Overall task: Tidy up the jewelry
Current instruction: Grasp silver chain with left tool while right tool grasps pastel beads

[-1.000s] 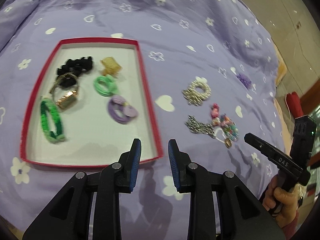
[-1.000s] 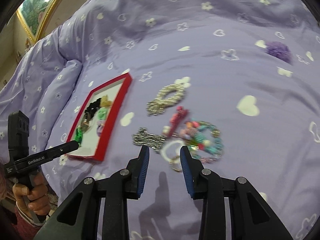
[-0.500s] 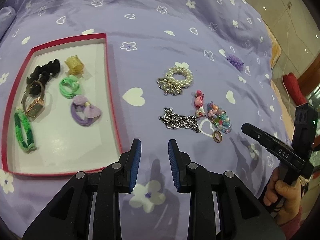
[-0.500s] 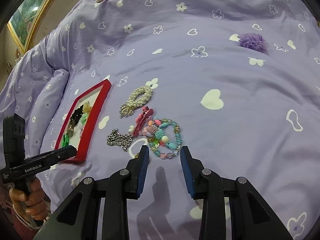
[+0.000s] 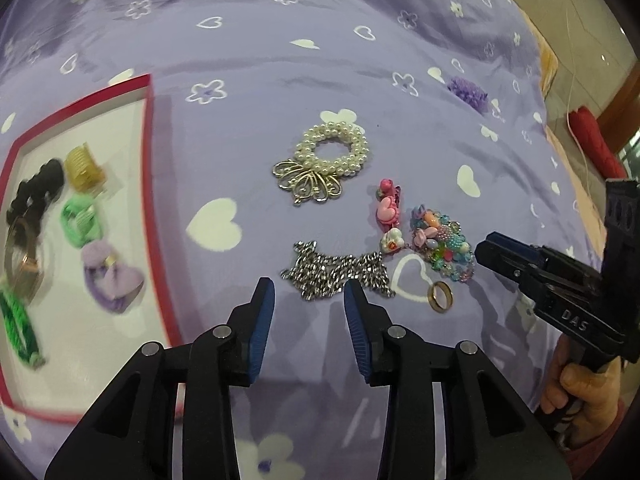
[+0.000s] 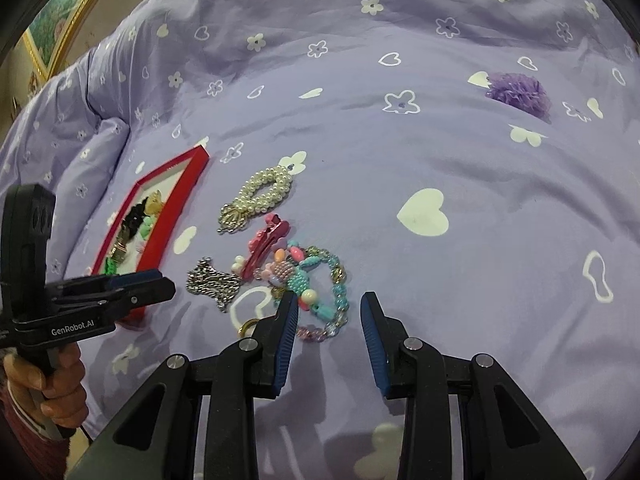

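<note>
Swinging away from the tray (image 5: 158, 216), we have brought our left gripper (image 5: 308, 300) over to the loose pile on the quilt (image 5: 360, 92); a second ago the tray filled its view, and now the chain (image 5: 338, 276) lies just ahead of its tips. Its jaws are opening, partly apart, with nothing between them. Our right gripper (image 6: 329, 312) has eased in too: its jaws stand partly open and empty, with the bead bracelet (image 6: 320, 288) just off the tips. We judge the tray drop done and the next pick to be starting, probably the chain for the left.

Six pieces already sit in the white, red-rimmed tray, blurred here. Still out on the quilt are the chain, the bracelet, the pearl ring (image 5: 332, 152), the pink clip (image 5: 388, 208), the gold ring (image 5: 441, 297) and, well apart, a purple scrunchie (image 6: 518, 94).

The chain is fine metal links in a limp heap, likely to sag and trail. The pearl ring is a knobbly loop with a thin wire bow. The bracelet is lumpy plastic beads, touching the clip. The gold ring is small, smooth and hard, lying flat on soft cloth that will give under the tips.
</note>
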A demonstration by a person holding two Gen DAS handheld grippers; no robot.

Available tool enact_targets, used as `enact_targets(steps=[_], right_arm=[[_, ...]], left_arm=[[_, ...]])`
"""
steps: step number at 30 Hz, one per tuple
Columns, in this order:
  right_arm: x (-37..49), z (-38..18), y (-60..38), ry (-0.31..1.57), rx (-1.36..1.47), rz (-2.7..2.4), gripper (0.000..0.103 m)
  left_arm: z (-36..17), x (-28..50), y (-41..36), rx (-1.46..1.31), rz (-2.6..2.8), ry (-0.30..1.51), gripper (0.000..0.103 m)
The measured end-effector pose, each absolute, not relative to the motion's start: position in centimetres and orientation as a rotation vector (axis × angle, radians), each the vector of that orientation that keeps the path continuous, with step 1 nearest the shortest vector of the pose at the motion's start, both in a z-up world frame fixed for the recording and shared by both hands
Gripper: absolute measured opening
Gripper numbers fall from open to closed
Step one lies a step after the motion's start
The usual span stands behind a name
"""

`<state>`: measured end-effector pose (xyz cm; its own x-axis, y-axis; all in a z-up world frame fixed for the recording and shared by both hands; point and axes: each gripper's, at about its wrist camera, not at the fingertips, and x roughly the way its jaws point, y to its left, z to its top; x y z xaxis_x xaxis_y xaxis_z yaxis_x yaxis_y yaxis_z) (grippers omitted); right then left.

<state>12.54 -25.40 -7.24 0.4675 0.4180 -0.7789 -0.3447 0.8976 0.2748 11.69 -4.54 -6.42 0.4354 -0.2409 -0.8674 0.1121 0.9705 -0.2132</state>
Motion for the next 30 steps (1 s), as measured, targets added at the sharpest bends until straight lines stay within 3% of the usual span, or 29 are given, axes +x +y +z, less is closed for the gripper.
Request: enact_targets(steps=[11, 13, 14, 16, 17, 18, 30], right_arm=[[13.5, -7.3, -22.5, 0.984, -0.012, 0.560, 0.035], [13.9, -7.9, -21.8, 0.996, -0.038, 0.576, 0.033], [14.1, -8.2, -21.6, 1.004, -0.047, 0.578, 0.031], [14.4, -9.0, -21.3, 1.022, -0.057, 0.576, 0.025], [14.4, -9.0, -21.3, 1.017, -0.051, 0.582, 0.013], [14.3, -9.0, -21.4, 1.016, -0.043, 0.588, 0.012], [12.7, -5.1, -24.6, 0.919, 0.117, 0.576, 0.012]], left_arm=[[-8.2, 13.6, -5.7, -0.089, -0.245, 1.096, 0.035], [-8.2, 13.7, -5.8, -0.081, -0.253, 1.089, 0.030], [-8.3, 13.7, -6.0, -0.071, -0.264, 1.084, 0.019], [-8.3, 13.6, -6.4, -0.058, -0.288, 1.077, 0.016], [-8.2, 13.5, -6.6, -0.047, -0.297, 1.068, 0.015], [-8.2, 13.4, -6.7, -0.043, -0.306, 1.062, 0.015], [-3.8, 10.3, -5.2, -0.121, -0.355, 0.952, 0.014]])
